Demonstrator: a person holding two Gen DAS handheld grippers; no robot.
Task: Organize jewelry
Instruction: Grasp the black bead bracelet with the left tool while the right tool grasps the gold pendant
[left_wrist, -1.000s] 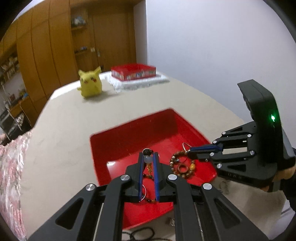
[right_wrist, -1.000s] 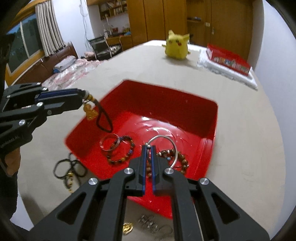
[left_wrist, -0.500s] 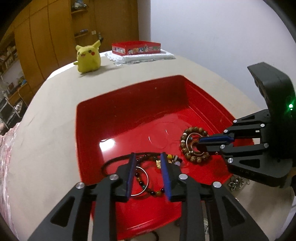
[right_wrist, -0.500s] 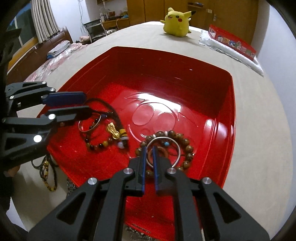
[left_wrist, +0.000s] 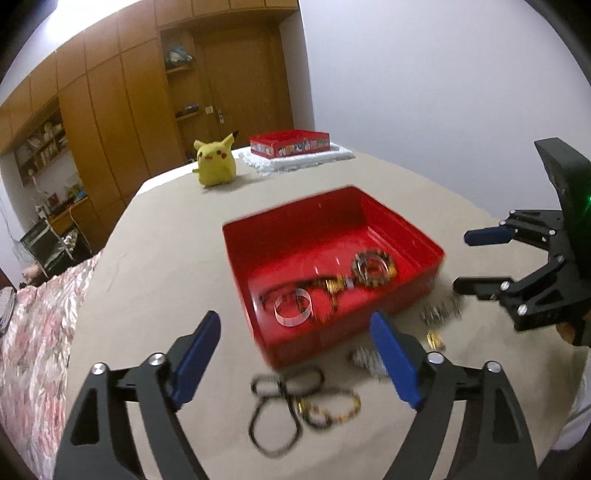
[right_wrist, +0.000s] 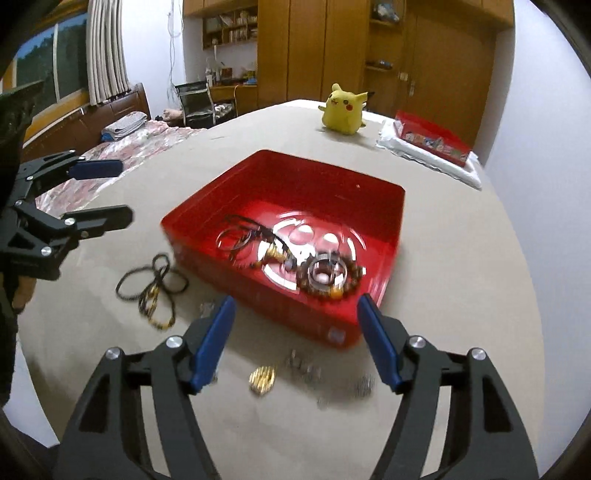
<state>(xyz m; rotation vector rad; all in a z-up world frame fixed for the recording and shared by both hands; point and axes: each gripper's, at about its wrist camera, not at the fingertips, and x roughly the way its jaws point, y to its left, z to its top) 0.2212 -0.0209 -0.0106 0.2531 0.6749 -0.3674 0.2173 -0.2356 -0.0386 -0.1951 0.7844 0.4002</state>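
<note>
Now the red tray sits mid-desk holding a bead bracelet, a ring and a corded pendant. Loose pieces remain just outside it: black cords, a gold charm, small silver bits. Both grippers, left and right, have just spread their fingers and hold nothing. Next pick: straddle one piece, close low. Beige desk; wooden wardrobes beyond.

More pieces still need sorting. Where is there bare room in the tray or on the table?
The red tray is bare along its far wall. The table is bare right of it. Crowded: tray's near side, and loose jewelry before it.
</note>
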